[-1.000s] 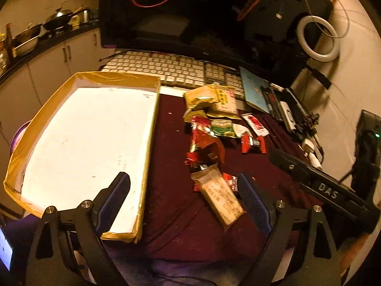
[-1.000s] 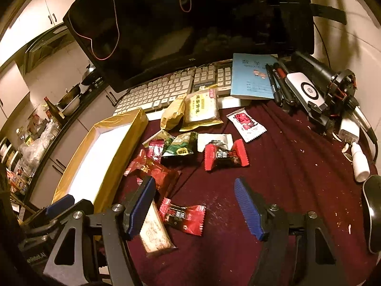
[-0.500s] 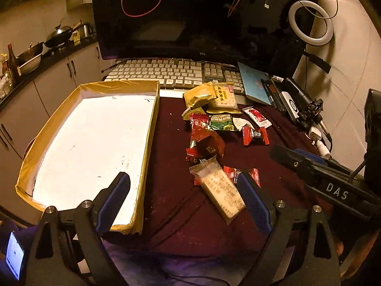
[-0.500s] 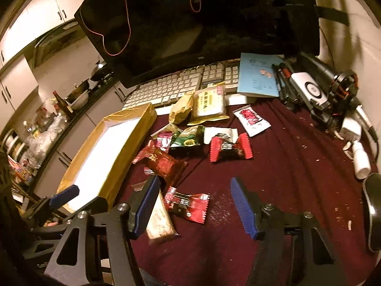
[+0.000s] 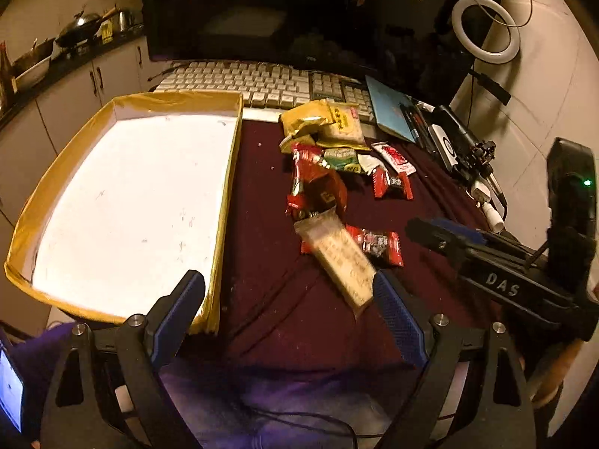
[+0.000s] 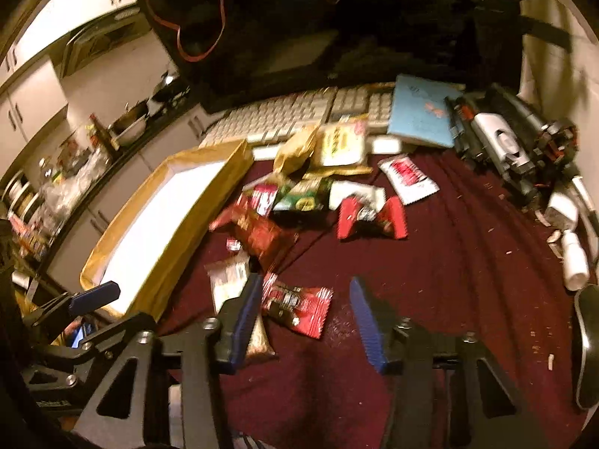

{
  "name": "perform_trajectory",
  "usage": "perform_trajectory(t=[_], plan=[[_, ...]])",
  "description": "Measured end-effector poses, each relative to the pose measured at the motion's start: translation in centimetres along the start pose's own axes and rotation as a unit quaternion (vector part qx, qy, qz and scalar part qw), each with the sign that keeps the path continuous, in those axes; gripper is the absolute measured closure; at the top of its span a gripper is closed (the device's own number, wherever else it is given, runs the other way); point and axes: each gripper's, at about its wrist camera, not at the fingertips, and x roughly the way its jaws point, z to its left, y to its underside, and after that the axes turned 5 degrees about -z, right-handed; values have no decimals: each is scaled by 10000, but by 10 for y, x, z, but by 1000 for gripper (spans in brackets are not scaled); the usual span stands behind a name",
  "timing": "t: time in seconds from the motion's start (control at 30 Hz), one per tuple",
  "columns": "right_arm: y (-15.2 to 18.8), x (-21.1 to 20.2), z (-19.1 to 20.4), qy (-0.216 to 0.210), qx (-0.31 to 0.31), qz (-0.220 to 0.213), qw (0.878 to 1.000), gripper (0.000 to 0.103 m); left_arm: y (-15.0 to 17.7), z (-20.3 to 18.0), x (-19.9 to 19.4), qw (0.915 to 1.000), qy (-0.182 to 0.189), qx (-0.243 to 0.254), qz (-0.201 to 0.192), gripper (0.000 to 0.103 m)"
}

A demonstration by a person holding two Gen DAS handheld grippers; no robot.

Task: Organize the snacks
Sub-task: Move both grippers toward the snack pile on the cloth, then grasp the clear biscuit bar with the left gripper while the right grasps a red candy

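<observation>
While the left gripper [image 5: 288, 310] waits wide apart, the right gripper's [image 6: 305, 312] jaws are closing around the red snack packet [image 6: 297, 305], probably bound for the box [image 5: 224, 202].

A domestic setting is indicated, with a computer desk [image 5: 262, 299] set beside a kitchen. The desk is covered by a dark red cloth and is occupied by a large dark monitor [image 5: 299, 15], a pale keyboard [image 5: 258, 82], a blue notebook [image 5: 389, 112], pens and small electronic parts. A white ring light [image 5: 485, 29] is seen against the tiled wall at the right. At the left, a dark kitchen counter [image 5: 75, 60] over pale cabinets [image 5: 67, 101] is visible, on which a wok [image 5: 76, 31], metal bowls and bottles are kept. Upper cupboards [image 6: 33, 86] are noted in the right wrist view.
</observation>
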Motion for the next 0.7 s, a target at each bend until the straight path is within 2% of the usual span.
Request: perform_trajectory(t=[0.23, 0.4, 0.5, 0.57, 0.7], plan=[[2, 23, 8, -199, -383, 364, 9984, 54, -5, -7, -1, 9998, 139, 105, -58, 12], [-4, 39, 5, -199, -472, 587, 9970, 53, -7, -9, 8, 9998, -49, 168, -3, 12], [-2, 54, 11, -156, -822, 760, 9936, 53, -8, -10, 9, 9998, -69, 185, -27, 12], [2, 54, 14, -228, -1005, 840, 9911, 54, -8, -9, 9, 9998, -94, 190, -28, 12], [15, 49, 20, -67, -1536, 881, 9842, 56, -8, -3, 13, 10000, -4, 60, 26, 12]])
